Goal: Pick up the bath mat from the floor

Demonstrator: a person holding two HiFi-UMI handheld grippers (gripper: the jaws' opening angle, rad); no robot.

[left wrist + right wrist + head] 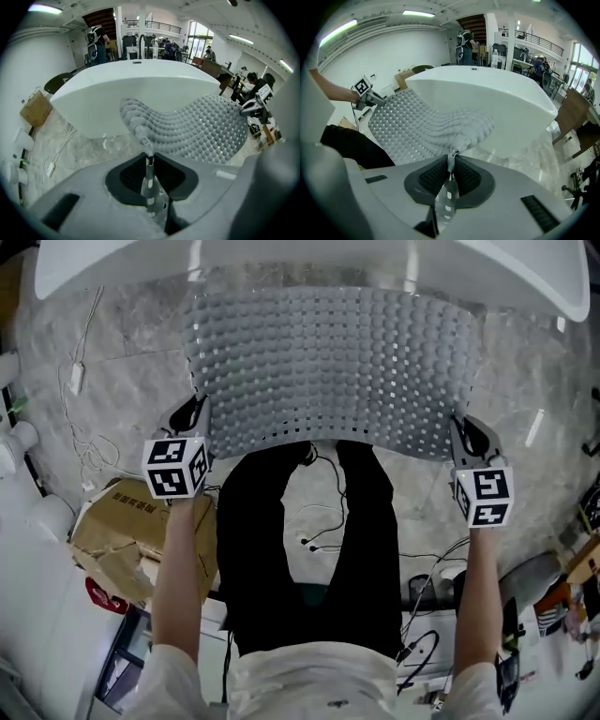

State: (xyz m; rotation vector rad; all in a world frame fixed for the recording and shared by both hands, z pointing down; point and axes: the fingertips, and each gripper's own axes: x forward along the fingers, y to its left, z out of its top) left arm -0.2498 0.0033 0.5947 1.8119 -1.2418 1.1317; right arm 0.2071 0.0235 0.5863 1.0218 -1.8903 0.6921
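Now: bath mat held by both tongs

Two bare forearms reach up from the bottom of the head view, one at mid-left and one at mid-right, both tongs pointing steeply down. Count: two tongs, one bath mat [328, 371], one white bathtub [309, 263].

Left tongs [194, 409] are nearly closed, pinching the mat's lower-left corner; the thin edge is clamped between the pads. Right tongs [461, 429] are likewise nearly closed on the lower-right corner.

The grey studded mat spans the upper centre of the frame, stretched between both tongs. It sags in the middle, over the marble floor [122, 362], just in front of the tub.
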